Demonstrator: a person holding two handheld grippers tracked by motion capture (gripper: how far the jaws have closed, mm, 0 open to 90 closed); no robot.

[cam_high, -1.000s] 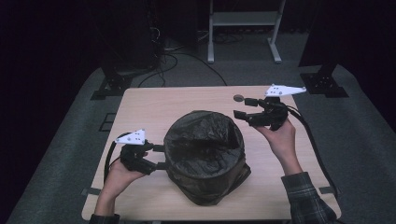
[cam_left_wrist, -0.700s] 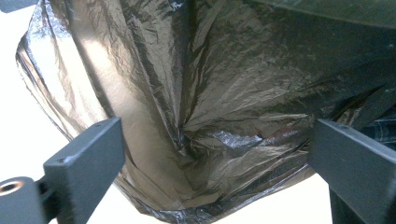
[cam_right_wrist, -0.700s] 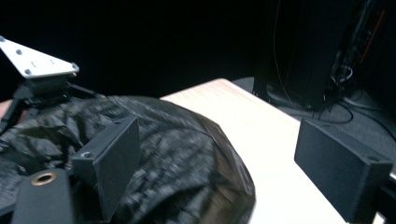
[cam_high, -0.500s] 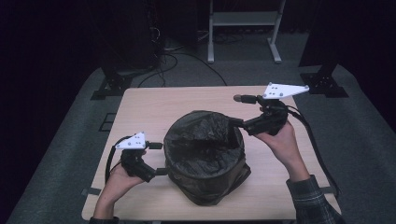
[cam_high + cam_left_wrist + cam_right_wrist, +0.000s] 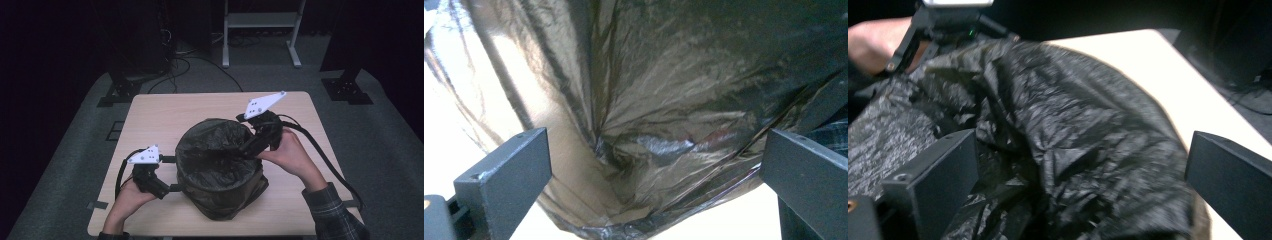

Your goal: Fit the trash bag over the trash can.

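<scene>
A round bin lined with a crinkled black plastic bag (image 5: 220, 170) stands in the middle of the wooden table (image 5: 165, 115). My left gripper (image 5: 171, 173) is at the bin's left side, and its jaws have just been opening. They now stand wide apart with the bag's shiny side (image 5: 664, 90) just ahead, touching neither jaw. My right gripper (image 5: 241, 150) hangs over the bin's right rim and points into the bag's mouth. Its jaws have also just been opening. They are spread wide over loose bag folds (image 5: 1073, 110) and grip nothing.
The table's far half and its right front corner are bare wood. Beyond the back edge lie cables (image 5: 180, 55) on grey carpet, a white metal stand (image 5: 260, 20) and black stand feet (image 5: 345, 85) at both sides. Each gripper trails a black cable.
My right gripper has moved left and up from the table's back right to the bin's rim, and its jaws have widened. The left gripper stayed by the bin and its jaws have widened too.
</scene>
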